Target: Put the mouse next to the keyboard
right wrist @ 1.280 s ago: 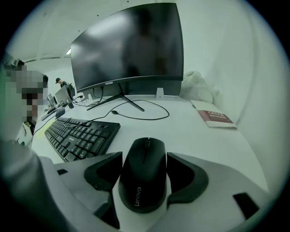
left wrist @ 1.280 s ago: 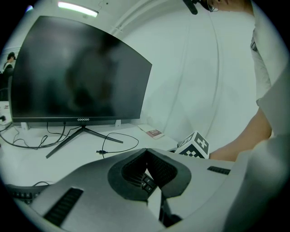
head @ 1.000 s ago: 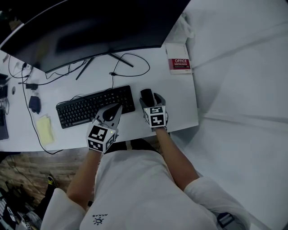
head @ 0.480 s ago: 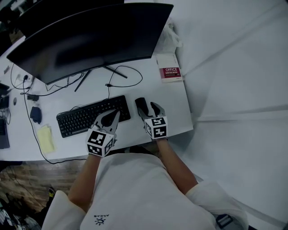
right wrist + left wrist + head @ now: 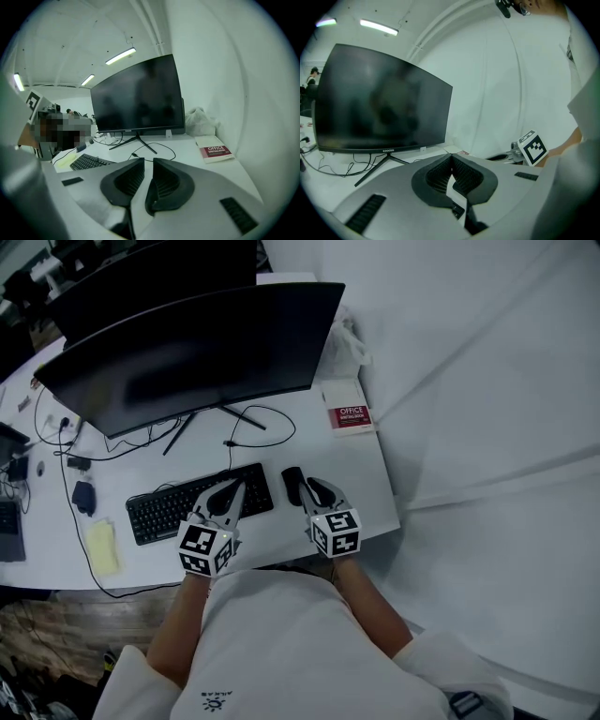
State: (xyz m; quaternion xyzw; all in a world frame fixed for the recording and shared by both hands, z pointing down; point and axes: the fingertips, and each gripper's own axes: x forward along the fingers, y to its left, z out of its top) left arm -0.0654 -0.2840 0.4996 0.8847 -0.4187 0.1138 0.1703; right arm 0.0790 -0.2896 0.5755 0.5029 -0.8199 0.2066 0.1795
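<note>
A black mouse (image 5: 292, 485) lies on the white desk (image 5: 367, 491), just right of the black keyboard (image 5: 197, 503). My right gripper (image 5: 317, 490) hovers right beside the mouse, a little to its right. Its jaws are closing and only a narrow gap is left, with nothing between them (image 5: 147, 161). The mouse is hidden in the right gripper view, where the keyboard (image 5: 88, 161) shows at the left. Above the keyboard's right end, my left gripper (image 5: 235, 487) is shut and empty, its pads meeting at the tip (image 5: 451, 158).
A wide dark monitor (image 5: 187, 352) on a thin stand fills the back of the desk, with cables (image 5: 258, 423) in front of it. A red and white book (image 5: 349, 417) lies at the back right. A yellow pad (image 5: 101, 547) is at the left. The desk's right edge is close to the right gripper.
The right gripper's jaws, wide open beside the mouse a second ago, have come nearly together. The head view has tilted, so more of the monitor shows. The left gripper stays shut.
</note>
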